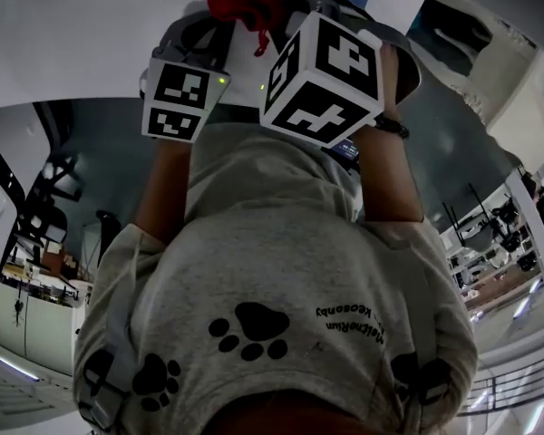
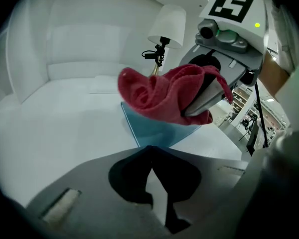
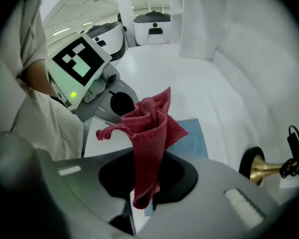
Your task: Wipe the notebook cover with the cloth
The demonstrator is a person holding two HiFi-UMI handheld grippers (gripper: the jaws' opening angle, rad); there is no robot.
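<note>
**red cloth held over the blue notebook, both tools closed**

the right gripper (image 3: 147,168) has its jaws closed tight on the cloth (image 3: 149,128). the cloth is a red, loosely rolled rag that is pinched near its lower end. the rest of it stands up past the jaw tips, with one corner trailing to the side. the cloth hangs above the notebook (image 2: 159,131), whose blue cover lies flat on the white table (image 2: 55,118). the views do not settle whether the cloth touches the cover.

the left gripper (image 2: 150,151) has its jaws brought together with nothing visible between them. its tips sit right at the near corner of the notebook, and contact with that corner cannot be judged.

the two tools face each other across the notebook, each with its marker cube uppermost. a lamp (image 2: 168,24) with a white shade stands on the table beyond the notebook, and its brass base (image 3: 259,169) shows at the edge of the right gripper view. in the head view a grey paw-print shirt (image 1: 281,270) fills the lower frame, with both tools and the cloth near the top.
</note>
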